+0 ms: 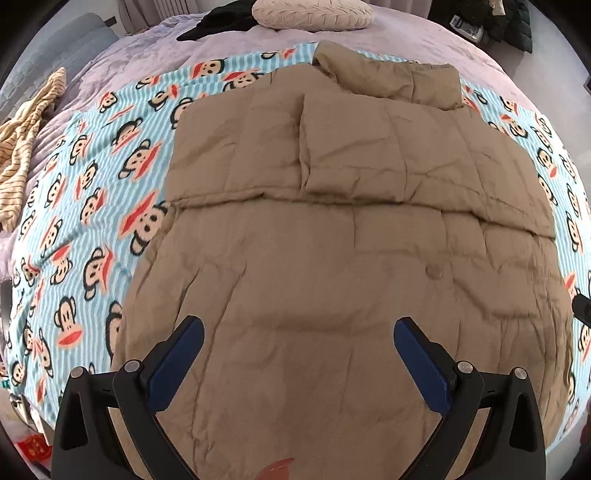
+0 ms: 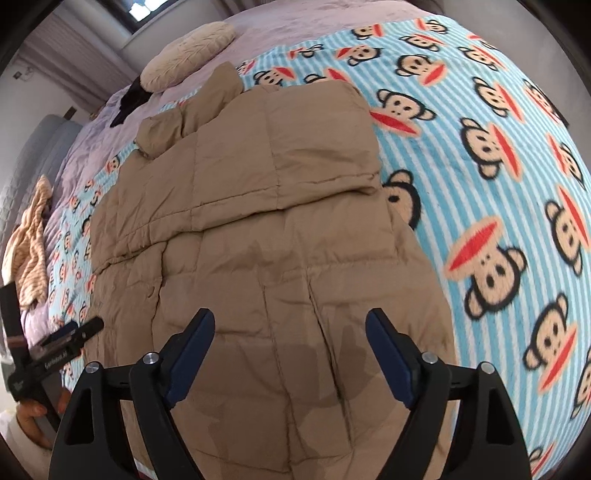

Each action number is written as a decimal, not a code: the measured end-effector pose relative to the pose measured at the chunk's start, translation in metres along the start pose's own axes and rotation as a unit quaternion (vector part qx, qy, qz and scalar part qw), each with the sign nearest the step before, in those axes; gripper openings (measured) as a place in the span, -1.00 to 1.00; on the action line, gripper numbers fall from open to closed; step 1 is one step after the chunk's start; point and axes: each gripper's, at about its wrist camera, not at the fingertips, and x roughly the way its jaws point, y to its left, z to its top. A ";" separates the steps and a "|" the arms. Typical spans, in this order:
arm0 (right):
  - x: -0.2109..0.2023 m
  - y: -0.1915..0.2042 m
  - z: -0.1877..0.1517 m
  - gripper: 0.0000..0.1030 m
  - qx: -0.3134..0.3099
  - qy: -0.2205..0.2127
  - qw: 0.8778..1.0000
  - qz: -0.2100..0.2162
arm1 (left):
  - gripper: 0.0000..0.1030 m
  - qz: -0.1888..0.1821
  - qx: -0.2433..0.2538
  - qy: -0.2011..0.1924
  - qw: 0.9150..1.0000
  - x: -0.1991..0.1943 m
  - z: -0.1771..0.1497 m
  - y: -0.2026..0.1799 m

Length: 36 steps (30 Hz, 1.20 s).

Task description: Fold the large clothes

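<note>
A large tan quilted puffer jacket lies flat on a blue striped monkey-print blanket. Its sleeves are folded across the upper body and its collar points to the far side. The jacket also shows in the right wrist view. My left gripper is open and empty, hovering over the jacket's near hem. My right gripper is open and empty, over the hem's right part. The left gripper also shows at the left edge of the right wrist view.
The blanket covers a lilac bedspread. A cream round pillow and a black garment lie at the far end. A yellow striped cloth lies at the left edge.
</note>
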 end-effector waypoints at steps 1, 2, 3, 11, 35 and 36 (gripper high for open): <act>0.000 0.001 -0.002 0.74 0.002 0.000 1.000 -0.003 | 1.00 0.001 0.001 0.001 1.000 -0.002 -0.004 0.003; -0.001 0.003 -0.006 0.74 0.005 -0.002 1.000 -0.011 | 1.00 0.001 0.002 0.003 1.000 -0.004 -0.006 0.006; -0.003 0.007 -0.010 0.75 0.011 -0.004 1.000 -0.014 | 1.00 0.000 0.003 0.004 1.000 -0.007 -0.011 0.010; -0.026 0.028 -0.037 0.99 0.049 -0.023 0.999 -0.004 | 1.00 0.016 0.020 -0.002 1.000 -0.034 -0.032 0.041; -0.073 0.042 -0.111 0.99 0.135 0.032 0.990 0.024 | 1.00 0.004 0.001 0.018 1.000 -0.079 -0.098 0.100; -0.072 0.041 -0.111 0.99 0.135 0.038 0.990 0.025 | 1.00 0.005 -0.005 0.019 1.000 -0.079 -0.100 0.102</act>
